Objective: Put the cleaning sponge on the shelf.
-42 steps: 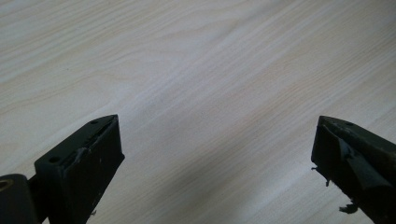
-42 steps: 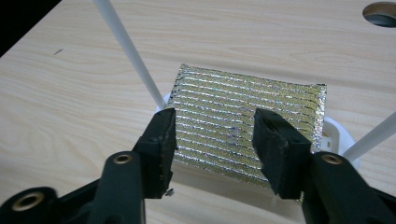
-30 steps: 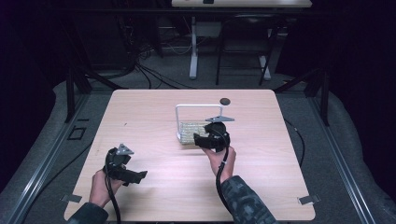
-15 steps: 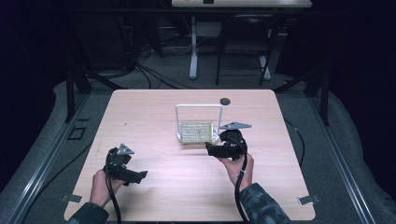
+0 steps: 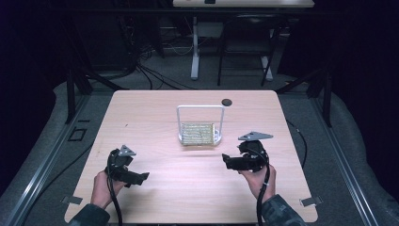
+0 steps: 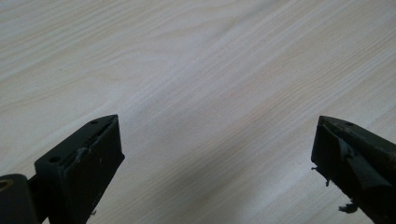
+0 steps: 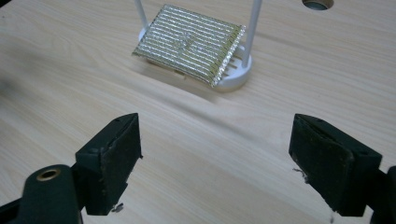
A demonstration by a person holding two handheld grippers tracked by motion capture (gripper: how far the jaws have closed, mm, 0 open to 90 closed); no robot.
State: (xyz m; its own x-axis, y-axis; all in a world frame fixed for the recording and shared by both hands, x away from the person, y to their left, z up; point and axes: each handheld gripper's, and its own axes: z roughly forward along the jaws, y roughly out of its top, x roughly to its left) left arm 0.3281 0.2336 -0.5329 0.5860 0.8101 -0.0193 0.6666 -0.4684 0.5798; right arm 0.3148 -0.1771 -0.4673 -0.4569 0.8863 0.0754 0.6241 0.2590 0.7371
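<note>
Lying on one white rack (image 5: 221,137): one ribbed silver pad (image 5: 198,133).

Three cameras, one table (image 5: 155,117)

We are looking down from above the near edge; the gripper cameras are hovering close over the wood, the right one sharing the ribbed pad (image 7: 189,43) (image 5: 198,133) with the high view.

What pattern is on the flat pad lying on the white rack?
Shiny silver-gold ribbed pad, parallel ridges; clearest in the right gripper view.
</note>
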